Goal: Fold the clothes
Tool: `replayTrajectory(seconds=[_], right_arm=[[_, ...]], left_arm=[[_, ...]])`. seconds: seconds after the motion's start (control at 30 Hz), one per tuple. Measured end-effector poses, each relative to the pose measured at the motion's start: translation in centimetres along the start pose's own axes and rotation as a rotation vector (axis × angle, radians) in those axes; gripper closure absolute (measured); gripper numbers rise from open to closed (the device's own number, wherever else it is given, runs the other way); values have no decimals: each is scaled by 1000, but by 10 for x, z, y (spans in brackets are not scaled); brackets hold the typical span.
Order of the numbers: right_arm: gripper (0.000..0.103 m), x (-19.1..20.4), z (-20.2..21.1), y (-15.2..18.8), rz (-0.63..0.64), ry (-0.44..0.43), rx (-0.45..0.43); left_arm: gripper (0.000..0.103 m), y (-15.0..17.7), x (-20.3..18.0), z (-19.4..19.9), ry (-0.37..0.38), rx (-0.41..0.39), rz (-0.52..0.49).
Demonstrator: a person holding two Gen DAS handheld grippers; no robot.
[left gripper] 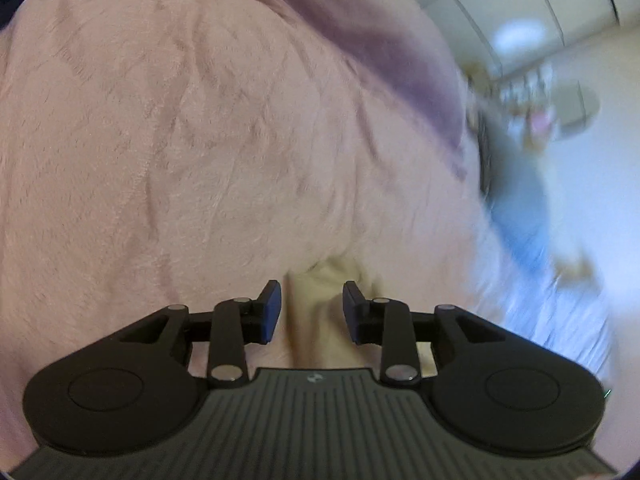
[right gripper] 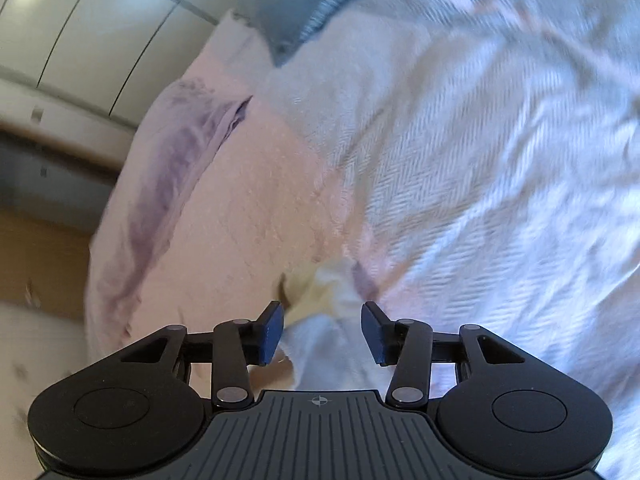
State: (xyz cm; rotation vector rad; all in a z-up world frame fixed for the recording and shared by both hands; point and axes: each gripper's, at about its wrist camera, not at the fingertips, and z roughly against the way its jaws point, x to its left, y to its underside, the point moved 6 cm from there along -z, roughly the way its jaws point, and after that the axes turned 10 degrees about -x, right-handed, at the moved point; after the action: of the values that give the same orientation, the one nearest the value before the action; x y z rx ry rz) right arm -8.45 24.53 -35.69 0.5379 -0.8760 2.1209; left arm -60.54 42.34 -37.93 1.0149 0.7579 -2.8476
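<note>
**A:** Where is the clothing, and why does it lie as it does?

**B:** A pale cream garment (right gripper: 320,280) lies bunched on a pink fleecy blanket (left gripper: 168,132), right in front of both tools. A white herringbone-weave bedcover (right gripper: 480,160) spreads beside it. The garment looks dropped onto the soft surface, probably so it can be re-gripped for the next fold.

**A:** Are the tools holding it?

**B:** No. The left gripper (left gripper: 312,310) has its jaws parted, with cream cloth showing through the gap but neither blue pad pressing on it. The right gripper (right gripper: 322,332) stands parted wider, above the crumpled cloth, also gripping nothing.

**A:** How are they posed?

**B:** Both tilt steeply downward toward the bed, close over the fabric. The far room is motion-blurred, so whether any cloth edge brushes a pad is uncertain.
</note>
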Motion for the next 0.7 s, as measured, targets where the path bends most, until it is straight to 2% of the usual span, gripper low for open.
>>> replayTrajectory(seconds=[0.13, 0.27, 0.4, 0.53, 0.6, 0.63, 0.7], right_arm=[[56, 4, 5, 23, 274, -26, 47], [56, -11, 15, 36, 365, -36, 76], [56, -19, 12, 45, 514, -2, 154], [56, 9, -17, 48, 628, -82, 155], [56, 20, -40, 39, 641, -97, 112], [56, 23, -52, 31, 634, -86, 85], [56, 18, -74, 16, 591, 0, 74]], left_arm=[[76, 15, -17, -1, 68, 38, -170], [76, 26, -27, -5, 57, 64, -338], [76, 34, -36, -21, 37, 85, -455], [75, 26, -43, -42, 19, 41, -415], [75, 17, -41, -54, -11, 16, -342], [75, 10, -36, -59, -38, 6, -277], [75, -1, -24, -61, -73, -11, -134]])
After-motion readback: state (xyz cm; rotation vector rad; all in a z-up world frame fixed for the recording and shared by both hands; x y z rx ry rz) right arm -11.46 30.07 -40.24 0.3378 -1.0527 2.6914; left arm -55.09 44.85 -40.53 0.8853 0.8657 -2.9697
